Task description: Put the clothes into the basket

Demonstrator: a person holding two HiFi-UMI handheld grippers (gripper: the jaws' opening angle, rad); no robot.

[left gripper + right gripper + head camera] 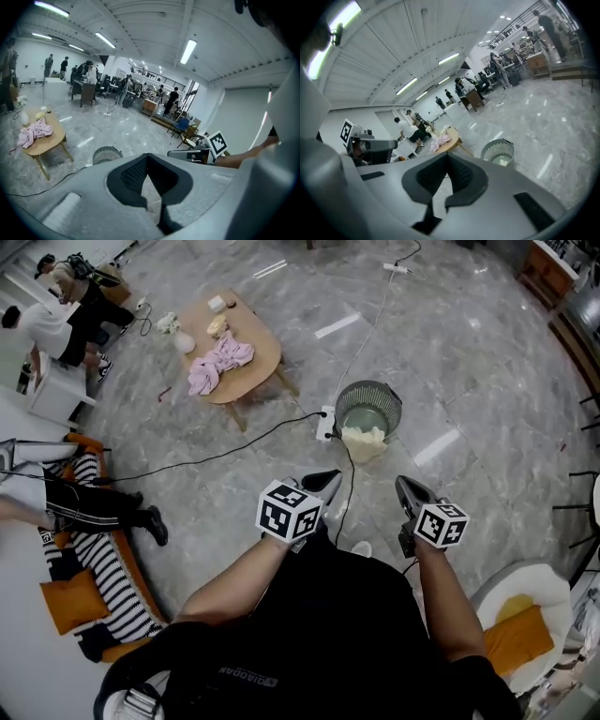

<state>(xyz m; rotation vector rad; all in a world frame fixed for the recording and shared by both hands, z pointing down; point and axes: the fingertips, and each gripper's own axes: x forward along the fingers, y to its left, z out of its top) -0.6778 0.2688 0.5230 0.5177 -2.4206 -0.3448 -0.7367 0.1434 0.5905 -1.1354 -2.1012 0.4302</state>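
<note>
On the wooden table [258, 343], well apart from the basket [349, 395], pink clothes [217, 364] lie heaped. A cream garment [364, 442] hangs over the basket's near rim and, judging by its drape, could slide onto the floor. Both the left claw [328, 479] and the right claw [405, 486] are closed together, empty.
</note>
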